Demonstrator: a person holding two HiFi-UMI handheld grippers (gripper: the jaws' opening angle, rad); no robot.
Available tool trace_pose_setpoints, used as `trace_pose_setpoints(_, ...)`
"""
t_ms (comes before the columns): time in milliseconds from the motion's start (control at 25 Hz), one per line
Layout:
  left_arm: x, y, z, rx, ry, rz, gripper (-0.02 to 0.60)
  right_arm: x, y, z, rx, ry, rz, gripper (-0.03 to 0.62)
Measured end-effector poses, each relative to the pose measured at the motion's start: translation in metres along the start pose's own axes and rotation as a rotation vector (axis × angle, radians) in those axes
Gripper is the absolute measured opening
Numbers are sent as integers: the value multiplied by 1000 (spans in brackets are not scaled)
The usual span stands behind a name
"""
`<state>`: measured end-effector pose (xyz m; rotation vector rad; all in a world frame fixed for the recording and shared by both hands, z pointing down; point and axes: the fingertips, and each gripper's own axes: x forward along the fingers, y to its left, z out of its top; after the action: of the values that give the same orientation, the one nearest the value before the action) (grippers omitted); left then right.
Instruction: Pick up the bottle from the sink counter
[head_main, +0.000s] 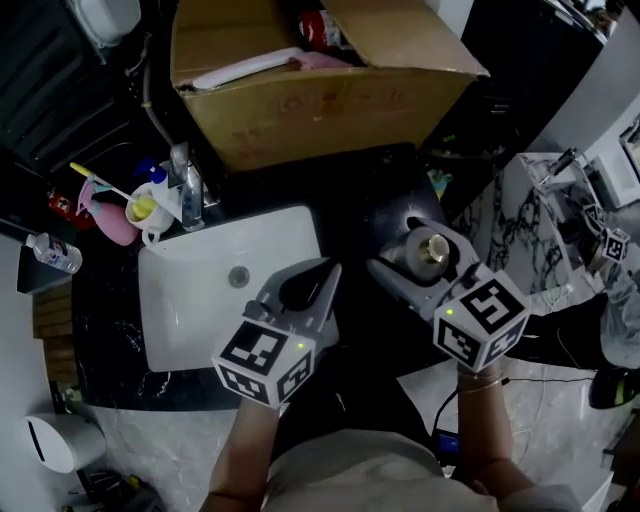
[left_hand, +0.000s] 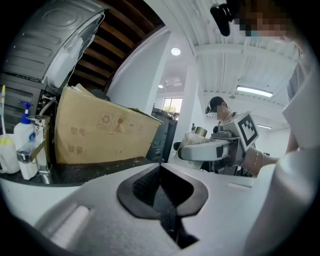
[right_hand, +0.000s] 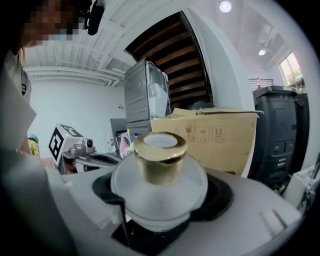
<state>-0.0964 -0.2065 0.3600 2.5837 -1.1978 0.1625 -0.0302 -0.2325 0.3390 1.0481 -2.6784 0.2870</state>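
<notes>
A round frosted bottle (right_hand: 159, 197) with a gold cap (right_hand: 160, 157) sits between the jaws of my right gripper (right_hand: 160, 220), which is shut on its body. In the head view the bottle (head_main: 432, 250) and the right gripper (head_main: 420, 257) are over the black counter (head_main: 370, 200), right of the sink; whether the bottle touches the counter is hidden. My left gripper (head_main: 312, 285) hovers over the sink's right edge, shut on nothing, its dark pads (left_hand: 150, 187) meeting. The left gripper view also catches the right gripper (left_hand: 210, 147).
A white sink (head_main: 200, 320) is set into the counter, with a faucet (head_main: 190, 190), a pump bottle (head_main: 152, 180) and a pink cup (head_main: 112, 218) at its back left. A large open cardboard box (head_main: 320, 100) stands behind. A small bottle (head_main: 55, 253) lies far left.
</notes>
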Motion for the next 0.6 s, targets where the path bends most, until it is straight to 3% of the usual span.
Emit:
trace_pose_setpoints(240, -24, -12, 0, 14, -20, -33, 6, -18, 29, 6, 34, -66, -21, 339)
trace_pose_setpoints(600, -51, -24, 2, 19, -45, -71, 6, -28, 66, 12, -20, -83, -4, 339)
